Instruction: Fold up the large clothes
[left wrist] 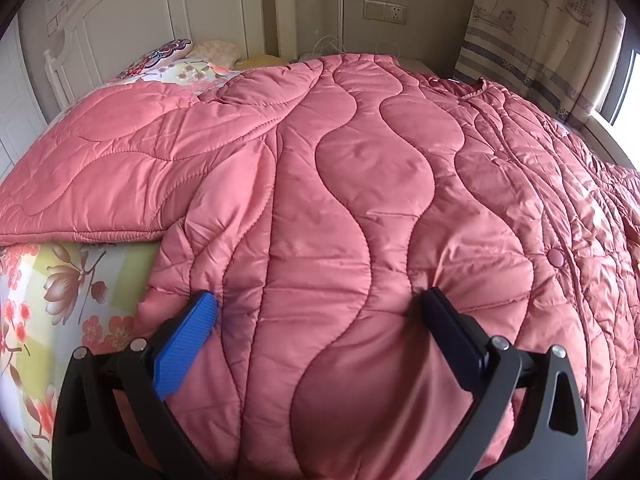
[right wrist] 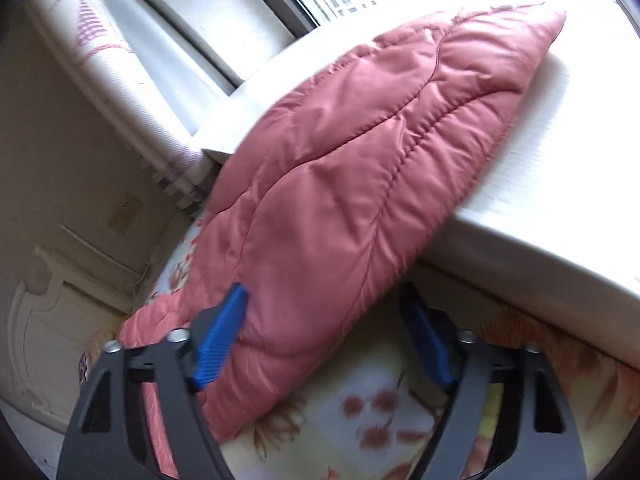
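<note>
Saw one pink quilted jacket [left wrist: 340, 200] spread over one floral bed [left wrist: 60, 300], one sleeve [right wrist: 360, 168] reaching onto a white sill [right wrist: 540, 200]. Left gripper [left wrist: 320, 304] spread wide, two fingers pressed into the jacket's hem, nothing pinched. Right gripper [right wrist: 324, 300] half parted around the sleeve, pads not clamped. Two pillows [left wrist: 180, 56] by the headboard.

Window ledge [right wrist: 540, 184] crowds the jacket sleeve [right wrist: 360, 184].
</note>
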A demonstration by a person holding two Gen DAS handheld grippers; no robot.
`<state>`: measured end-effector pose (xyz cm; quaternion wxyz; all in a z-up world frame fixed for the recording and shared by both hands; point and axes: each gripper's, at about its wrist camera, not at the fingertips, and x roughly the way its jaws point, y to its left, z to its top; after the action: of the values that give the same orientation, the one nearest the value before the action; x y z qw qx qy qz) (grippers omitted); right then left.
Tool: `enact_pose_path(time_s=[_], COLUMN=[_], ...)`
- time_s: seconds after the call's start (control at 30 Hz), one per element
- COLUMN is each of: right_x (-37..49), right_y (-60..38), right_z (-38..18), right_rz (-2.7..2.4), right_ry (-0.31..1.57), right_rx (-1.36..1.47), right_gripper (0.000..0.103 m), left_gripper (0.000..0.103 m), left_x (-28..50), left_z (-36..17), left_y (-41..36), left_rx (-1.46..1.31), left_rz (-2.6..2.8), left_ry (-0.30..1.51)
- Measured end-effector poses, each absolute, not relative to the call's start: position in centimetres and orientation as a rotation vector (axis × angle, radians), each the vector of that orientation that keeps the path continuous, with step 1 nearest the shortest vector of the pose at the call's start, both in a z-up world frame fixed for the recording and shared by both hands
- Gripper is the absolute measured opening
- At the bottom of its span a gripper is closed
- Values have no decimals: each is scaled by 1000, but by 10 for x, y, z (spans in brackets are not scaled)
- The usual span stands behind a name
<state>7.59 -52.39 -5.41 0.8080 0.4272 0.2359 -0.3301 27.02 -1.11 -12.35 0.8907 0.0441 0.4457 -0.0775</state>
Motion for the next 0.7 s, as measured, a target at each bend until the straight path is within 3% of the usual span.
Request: enact_pose_path(time_s=[0.07,0.1,0.23,0.33,0.37,0.4,0.43,0.47,0.57,0.7], right_x=[83,93,155,192,204,210,216,217,217,205], right_y=[-511,-494,-393,-309,-273,-250,-223,-206,-185,-229], right_z=[-32,-13,32,24,9,-5,-27,-45,-76,-48], right_rz=[-732,-756,-635,-484,-407,-335,-239,-176,-153,-177], right_ry=[453,431,457,519,564,606,671,716,757,730], right_rx=[774,628,67,-277,-401,-470,-543,-595,-670,-416], right_gripper=[30,27,27,28,30,53,62,83,82,81], left_gripper=[101,101,101,101,101,101,101,101,101,101], left_x=[266,265,265,265,266,266,266,266,267,266], left_z=[-124,-124,-124,-123,-123,-123,-123,-123,-123,-122], left_y=[-12,-11,-12,-12,-12,-12,-12,-12,-12,-13], left_rx=[95,93,94,92,91,92,91,91,90,93], left_rz=[-160,-161,-158,-158,-158,-158,-159,-159,-160,-160], left_ry=[924,924,925,926,925,926,926,926,926,929])
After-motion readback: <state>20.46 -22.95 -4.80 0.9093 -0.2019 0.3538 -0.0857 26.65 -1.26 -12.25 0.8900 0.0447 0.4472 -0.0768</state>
